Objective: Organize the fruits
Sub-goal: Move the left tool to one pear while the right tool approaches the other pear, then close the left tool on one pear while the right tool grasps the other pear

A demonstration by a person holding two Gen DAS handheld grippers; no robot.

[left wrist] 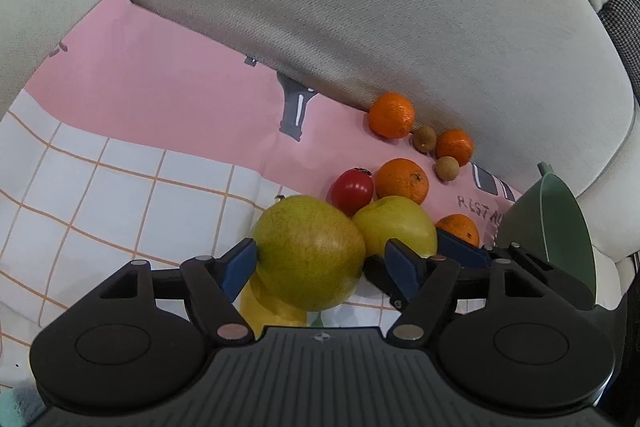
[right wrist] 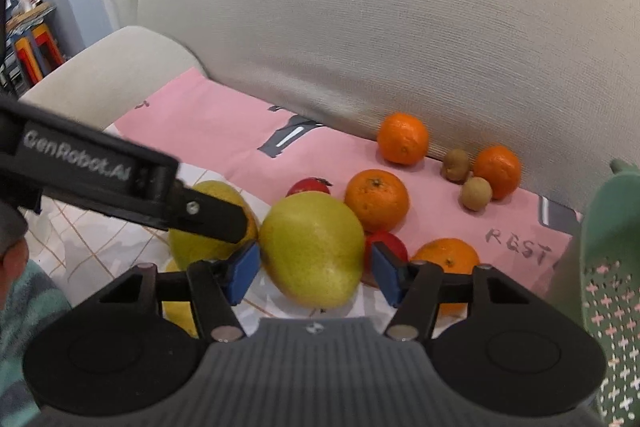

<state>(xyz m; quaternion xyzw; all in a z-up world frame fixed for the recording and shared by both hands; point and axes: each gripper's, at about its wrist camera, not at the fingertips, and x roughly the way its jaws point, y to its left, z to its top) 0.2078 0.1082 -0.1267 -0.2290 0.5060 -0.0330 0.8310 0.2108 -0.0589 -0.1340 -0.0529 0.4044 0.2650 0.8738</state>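
Yellow-green and speckled, sitting side by side and touching, low over the checked cloth (left wrist: 120, 195) on the sofa seat: first pear (left wrist: 308, 255) and second pear (right wrist: 312, 251). Standing wide open around the first pear, left hand-held gripper (left wrist: 320, 261), one pad touching, the other clear. Flanking the second pear closely, right hand-held gripper (right wrist: 312, 267); pressing or not, impossible to tell. Lying just behind on pink cloth (left wrist: 160, 87), oranges (left wrist: 402, 181) and a red fruit (left wrist: 352, 191); standing at the right, green colander (right wrist: 608, 227).
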